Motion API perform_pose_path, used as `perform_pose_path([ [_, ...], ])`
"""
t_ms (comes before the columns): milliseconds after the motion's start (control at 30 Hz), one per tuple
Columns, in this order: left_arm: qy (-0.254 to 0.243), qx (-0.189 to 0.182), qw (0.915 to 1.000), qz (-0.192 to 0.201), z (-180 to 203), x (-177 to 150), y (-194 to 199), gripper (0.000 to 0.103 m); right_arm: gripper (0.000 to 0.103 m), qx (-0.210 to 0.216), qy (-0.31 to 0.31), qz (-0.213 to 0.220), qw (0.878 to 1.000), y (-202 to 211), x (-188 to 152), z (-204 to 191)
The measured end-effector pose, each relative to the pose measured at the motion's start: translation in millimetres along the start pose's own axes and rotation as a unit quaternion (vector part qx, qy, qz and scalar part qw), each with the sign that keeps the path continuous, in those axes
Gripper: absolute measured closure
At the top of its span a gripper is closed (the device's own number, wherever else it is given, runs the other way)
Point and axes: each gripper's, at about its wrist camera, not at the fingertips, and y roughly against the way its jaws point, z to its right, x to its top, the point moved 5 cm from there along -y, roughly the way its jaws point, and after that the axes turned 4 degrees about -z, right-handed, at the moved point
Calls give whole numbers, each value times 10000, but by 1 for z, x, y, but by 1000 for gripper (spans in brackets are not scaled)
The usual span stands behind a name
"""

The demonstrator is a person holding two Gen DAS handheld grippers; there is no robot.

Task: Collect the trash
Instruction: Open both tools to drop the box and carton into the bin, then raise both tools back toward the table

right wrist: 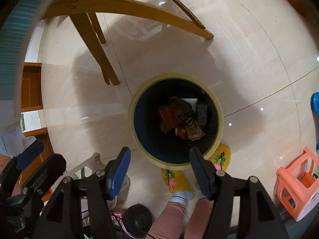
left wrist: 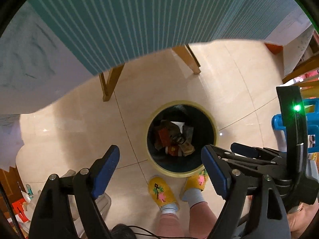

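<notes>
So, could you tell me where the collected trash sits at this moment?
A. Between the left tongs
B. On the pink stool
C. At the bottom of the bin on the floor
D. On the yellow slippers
C: the wrappers lie in a heap at the bottom of the bin, while the left tongs and right tongs both stand open above it with nothing between them.

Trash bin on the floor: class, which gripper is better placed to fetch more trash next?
Neither clearly: left gripper and right gripper are both open, empty, above the trash bin.
</notes>
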Motion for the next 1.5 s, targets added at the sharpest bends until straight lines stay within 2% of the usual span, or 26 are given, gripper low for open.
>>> perform_pose_path([
  [333,-107,-27,9995,304,1,-4,89,20,41,12,409,200,9990,71,-12,-30],
  [567,-84,1,9972,749,-6,-3,175,20,41,89,752,368,9964,142,-27,-58],
  [767,65,-75,9925,1218,-16,3,241,20,41,111,1073,708,9916,206,-34,-80],
  [1000,-90,-127,9835,1801,-18,14,305,21,41,285,1090,1259,9856,270,-38,-102],
  [1200,-155,-303,9743,2224,-22,22,346,21,41,236,1203,1726,9773,310,-42,-127],
  [1500,-283,-260,9562,2903,-33,38,394,21,41,158,1412,2628,9543,370,-41,-163],
])
